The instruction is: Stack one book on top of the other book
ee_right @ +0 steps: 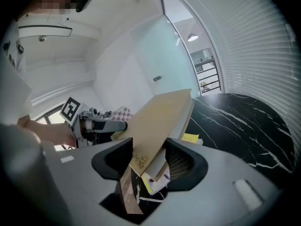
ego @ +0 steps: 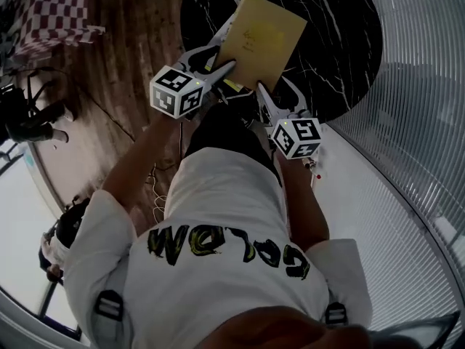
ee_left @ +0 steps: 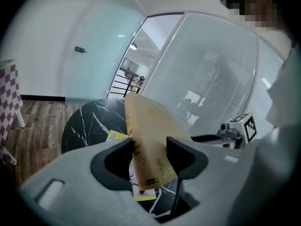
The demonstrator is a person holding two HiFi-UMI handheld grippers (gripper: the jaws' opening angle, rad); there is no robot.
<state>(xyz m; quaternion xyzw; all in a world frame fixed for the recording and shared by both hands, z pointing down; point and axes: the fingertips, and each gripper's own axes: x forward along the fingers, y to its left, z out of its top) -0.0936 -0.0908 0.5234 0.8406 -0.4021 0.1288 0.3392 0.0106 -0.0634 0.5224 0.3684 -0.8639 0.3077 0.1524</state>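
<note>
A tan-covered book [ego: 263, 36] hangs tilted over the round black marble table [ego: 341, 49], held by both grippers at its near edge. My left gripper [ego: 221, 62] is shut on its left corner; in the left gripper view the book [ee_left: 148, 131] stands on edge between the jaws [ee_left: 149, 150]. My right gripper [ego: 272, 91] is shut on the near right corner, with the cover [ee_right: 157, 121] slanting up out of the jaws [ee_right: 148, 157]. Under it a second book with yellow sticky notes [ee_left: 117, 135] [ee_right: 190, 137] lies on the table, mostly hidden.
The table's edge [ee_left: 70, 126] meets a wooden floor [ego: 138, 42]. A red-and-white checkered cloth [ego: 58, 13] hangs at the far left. A curved glass wall with blinds [ego: 414, 122] runs along the right. The person's white shirt [ego: 225, 217] fills the lower head view.
</note>
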